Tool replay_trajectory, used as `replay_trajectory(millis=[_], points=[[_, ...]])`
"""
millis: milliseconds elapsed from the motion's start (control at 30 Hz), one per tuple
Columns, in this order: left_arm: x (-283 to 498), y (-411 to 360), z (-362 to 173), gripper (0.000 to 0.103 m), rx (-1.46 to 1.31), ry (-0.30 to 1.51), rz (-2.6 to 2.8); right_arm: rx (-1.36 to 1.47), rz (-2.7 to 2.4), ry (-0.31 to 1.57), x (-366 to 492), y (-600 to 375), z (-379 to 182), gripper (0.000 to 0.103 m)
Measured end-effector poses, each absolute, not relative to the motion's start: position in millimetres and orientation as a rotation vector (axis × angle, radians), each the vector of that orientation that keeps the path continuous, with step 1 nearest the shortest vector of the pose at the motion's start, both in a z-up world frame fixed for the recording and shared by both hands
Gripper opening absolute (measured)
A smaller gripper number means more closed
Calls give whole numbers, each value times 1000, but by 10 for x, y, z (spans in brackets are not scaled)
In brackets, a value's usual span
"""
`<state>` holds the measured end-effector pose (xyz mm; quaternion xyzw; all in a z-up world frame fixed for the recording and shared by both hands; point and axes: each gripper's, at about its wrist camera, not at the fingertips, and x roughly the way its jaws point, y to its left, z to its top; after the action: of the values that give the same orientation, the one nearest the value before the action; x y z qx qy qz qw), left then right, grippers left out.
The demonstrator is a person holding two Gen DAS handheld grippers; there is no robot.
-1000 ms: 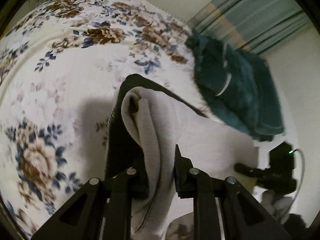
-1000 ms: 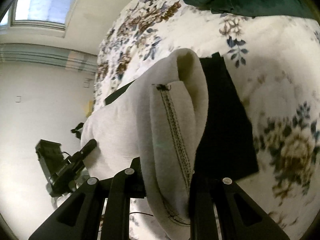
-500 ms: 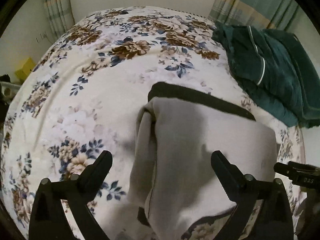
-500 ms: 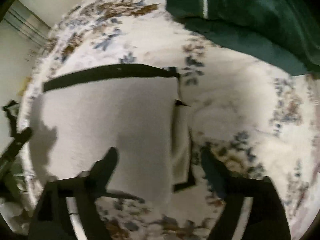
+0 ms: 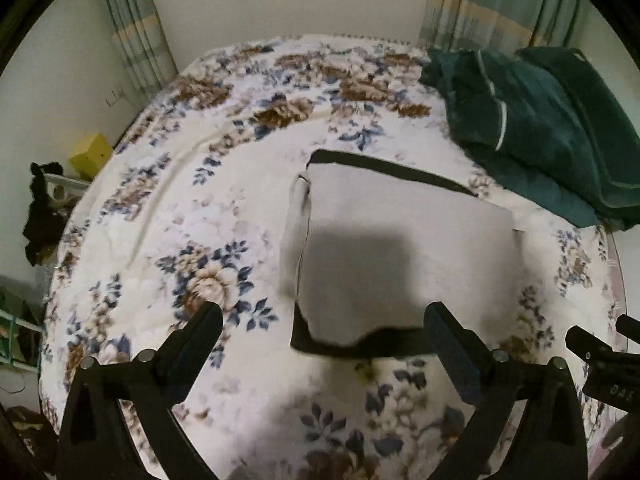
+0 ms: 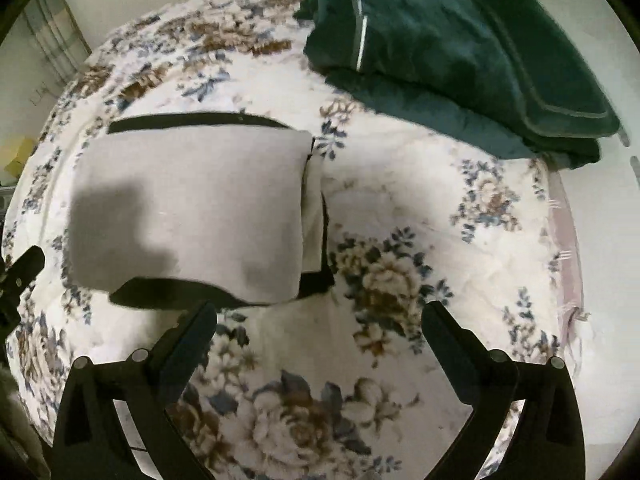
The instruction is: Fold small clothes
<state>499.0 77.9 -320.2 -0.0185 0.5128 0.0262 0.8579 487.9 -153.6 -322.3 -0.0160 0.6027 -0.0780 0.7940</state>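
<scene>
A small grey garment with black trim (image 5: 400,248) lies folded flat on the floral bedspread (image 5: 192,216). It also shows in the right wrist view (image 6: 192,208), left of centre. My left gripper (image 5: 324,344) is open and empty, raised above the garment's near edge. My right gripper (image 6: 320,336) is open and empty, raised above the bedspread (image 6: 400,208) just right of the garment's near corner. The right gripper's tip (image 5: 600,364) shows at the right edge of the left wrist view.
A folded dark green blanket (image 5: 540,128) lies at the back right of the bed, also in the right wrist view (image 6: 460,52). Curtains (image 5: 500,4) and wall stand behind. A yellow box (image 5: 90,154) and dark clutter sit off the bed's left side.
Both grippers were shut on the grey garment a second ago. They have opened, let it go folded on the bed, and pulled up and back.
</scene>
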Motion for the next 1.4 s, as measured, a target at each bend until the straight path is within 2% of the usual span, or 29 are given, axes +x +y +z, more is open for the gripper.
replay_trajectory(millis=[633,1033,1400], points=[[2960,564,-1104,103,-26,824,27,-70,-152,937,2523,-1388,-440,103],[2255,517,-499,103,-42,746,31,-43,-132,817,1538,-1460,470,103],[1988,498,-375,103,-42,717,32,-57,-101,775,1310,-1440,760,103]])
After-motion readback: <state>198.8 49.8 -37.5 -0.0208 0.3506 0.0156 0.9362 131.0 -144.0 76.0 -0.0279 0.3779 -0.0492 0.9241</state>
